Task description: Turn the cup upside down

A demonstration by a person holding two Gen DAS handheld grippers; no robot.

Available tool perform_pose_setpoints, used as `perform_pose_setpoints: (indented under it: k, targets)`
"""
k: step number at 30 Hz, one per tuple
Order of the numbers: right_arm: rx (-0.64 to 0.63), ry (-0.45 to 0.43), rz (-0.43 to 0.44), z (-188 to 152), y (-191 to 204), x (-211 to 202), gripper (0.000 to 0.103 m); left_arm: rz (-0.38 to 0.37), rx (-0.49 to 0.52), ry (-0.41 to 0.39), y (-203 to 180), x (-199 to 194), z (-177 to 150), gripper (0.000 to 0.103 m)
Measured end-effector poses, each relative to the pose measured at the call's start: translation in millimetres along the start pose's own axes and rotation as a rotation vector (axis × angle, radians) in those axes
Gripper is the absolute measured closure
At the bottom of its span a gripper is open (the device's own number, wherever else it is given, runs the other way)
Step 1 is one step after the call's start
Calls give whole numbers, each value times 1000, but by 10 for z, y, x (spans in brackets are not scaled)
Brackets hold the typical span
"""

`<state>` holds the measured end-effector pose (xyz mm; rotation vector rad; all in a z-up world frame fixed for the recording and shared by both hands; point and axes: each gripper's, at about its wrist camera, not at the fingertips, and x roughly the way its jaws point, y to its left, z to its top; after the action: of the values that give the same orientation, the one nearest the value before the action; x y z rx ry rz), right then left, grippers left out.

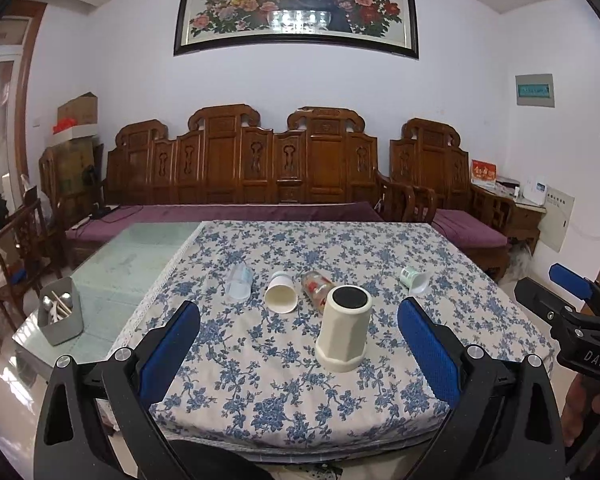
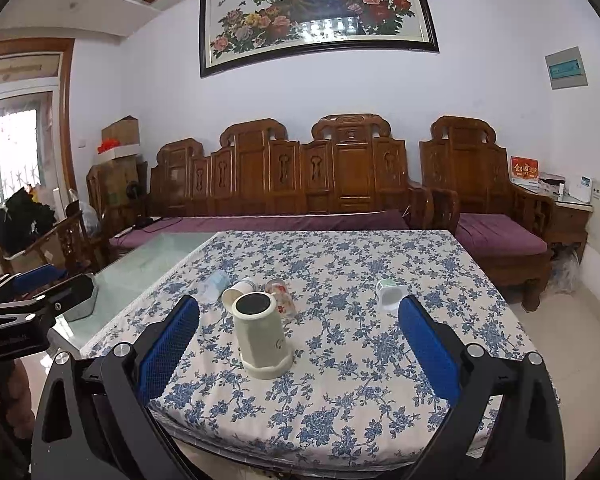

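Observation:
A cream faceted cup (image 1: 344, 330) stands upside down on the floral tablecloth, its dark round base facing up; it also shows in the right wrist view (image 2: 262, 338). My left gripper (image 1: 298, 334) is open and empty, held back near the table's front edge with the cup between and ahead of its blue pads. My right gripper (image 2: 298, 334) is open and empty, also short of the cup, which sits left of its centre. The right gripper's body shows at the right edge of the left wrist view (image 1: 576, 320).
Behind the cup lie a white paper cup (image 1: 281, 293), a clear plastic cup (image 1: 239, 281), a red-patterned glass (image 1: 318, 289) and a small green-and-white cup (image 1: 414, 279), all on their sides. A grey utensil box (image 1: 60, 314) stands on the glass tabletop at left. A wooden sofa stands behind the table.

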<state>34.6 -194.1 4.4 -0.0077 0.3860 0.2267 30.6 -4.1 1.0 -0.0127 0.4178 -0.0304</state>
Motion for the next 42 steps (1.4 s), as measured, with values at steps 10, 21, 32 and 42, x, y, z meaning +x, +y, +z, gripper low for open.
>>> perform_pose_setpoints:
  k: [10,21,32,42]
  targets:
    - [-2,0,0,-2,16,-14,3,6,-11,-10,33,-30,-1,8]
    - [0,4,3,7,27,-23,3,6,-12,-9,28,-32,2,8]
    - [1,4,5,13,29,-36,3,3,-8,-17,-1,-63,-1,8]
    - [1,4,4,13,29,-37,3,3,-8,-16,-4,-66,4,8]
